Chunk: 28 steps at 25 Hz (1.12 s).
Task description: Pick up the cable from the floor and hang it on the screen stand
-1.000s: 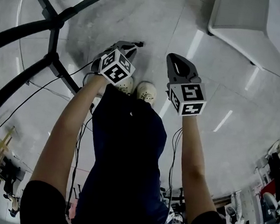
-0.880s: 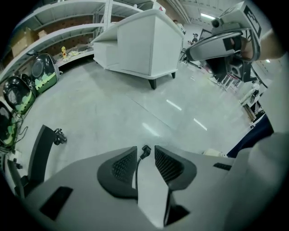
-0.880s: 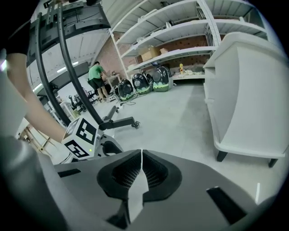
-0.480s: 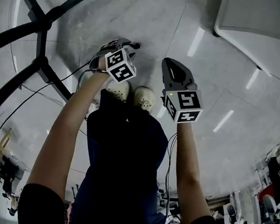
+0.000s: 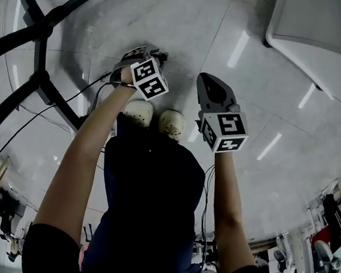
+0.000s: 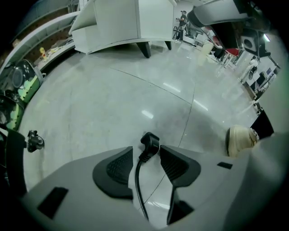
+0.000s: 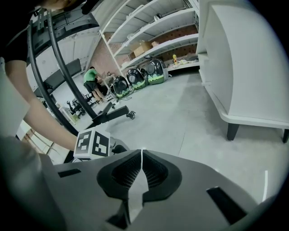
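A black cable [image 6: 137, 180] lies on the pale floor and ends in a black plug [image 6: 150, 140]. My left gripper [image 6: 145, 150] points steeply down over it. Its jaws have just been opening and stand open, with the plug end between the pads, untouched by them. In the head view the left gripper [image 5: 142, 53] is low by the plug [image 5: 164, 56], beside the black legs of the screen stand [image 5: 39, 78], and the cable [image 5: 72, 98] trails away under the stand. My right gripper [image 5: 208, 79] hangs to the right, shut and empty [image 7: 142, 152].
The person's two pale shoes [image 5: 138, 112] [image 5: 173, 124] stand just behind the grippers, and one shoe [image 6: 239, 140] shows right of the plug. A white cabinet [image 5: 315, 39] [image 7: 244, 67] rises at the far right. A stand caster [image 6: 34, 140] sits at the left.
Both grippers have sunk toward the floor. The left one has reached further out, down over the plug end of the cable. The right one stays shut.
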{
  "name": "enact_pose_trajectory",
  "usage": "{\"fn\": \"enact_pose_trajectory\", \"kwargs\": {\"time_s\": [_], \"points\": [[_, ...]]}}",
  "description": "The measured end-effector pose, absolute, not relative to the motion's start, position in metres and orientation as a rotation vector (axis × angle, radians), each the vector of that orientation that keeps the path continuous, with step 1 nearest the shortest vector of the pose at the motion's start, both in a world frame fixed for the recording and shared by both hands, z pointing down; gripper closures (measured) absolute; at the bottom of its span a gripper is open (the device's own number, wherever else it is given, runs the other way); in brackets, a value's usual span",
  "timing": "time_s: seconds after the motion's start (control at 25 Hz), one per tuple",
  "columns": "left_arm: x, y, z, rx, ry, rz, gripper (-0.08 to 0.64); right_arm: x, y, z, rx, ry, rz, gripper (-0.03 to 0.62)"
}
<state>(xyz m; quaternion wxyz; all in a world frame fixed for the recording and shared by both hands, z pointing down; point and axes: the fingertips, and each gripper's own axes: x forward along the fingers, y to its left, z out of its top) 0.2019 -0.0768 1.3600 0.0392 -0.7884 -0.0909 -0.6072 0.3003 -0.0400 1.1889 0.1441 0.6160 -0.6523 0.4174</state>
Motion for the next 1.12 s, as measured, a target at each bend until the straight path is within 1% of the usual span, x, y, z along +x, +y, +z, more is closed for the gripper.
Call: {"fn": "enact_pose_trajectory", "kwargs": {"time_s": [0.2,0.36,0.56,0.8,1.12], "points": [[0.198,-0.078,1.365,-2.397,-0.283,-1.884,0.372,0.302,-0.037,1.192,1.770,-1.871,1.226,0.566],[0.199,-0.079,1.365,-2.363,-0.300,-1.901,0.441,0.296,-0.033,1.194,1.738,-1.857,1.231,0.566],[0.195,-0.075,1.356,-2.340,-0.332,-1.898,0.454,0.292,-0.030,1.192,1.706,-1.842,1.244,0.566],[0.177,-0.069,1.311,-2.403,-0.320,-1.911,0.454,0.289,-0.035,1.170,1.680,-1.822,1.243,0.566],[0.158,-0.074,1.219,-2.497,-0.238,-1.900,0.460,0.265,-0.049,1.092,1.638,-1.870,1.236,0.566]]}}
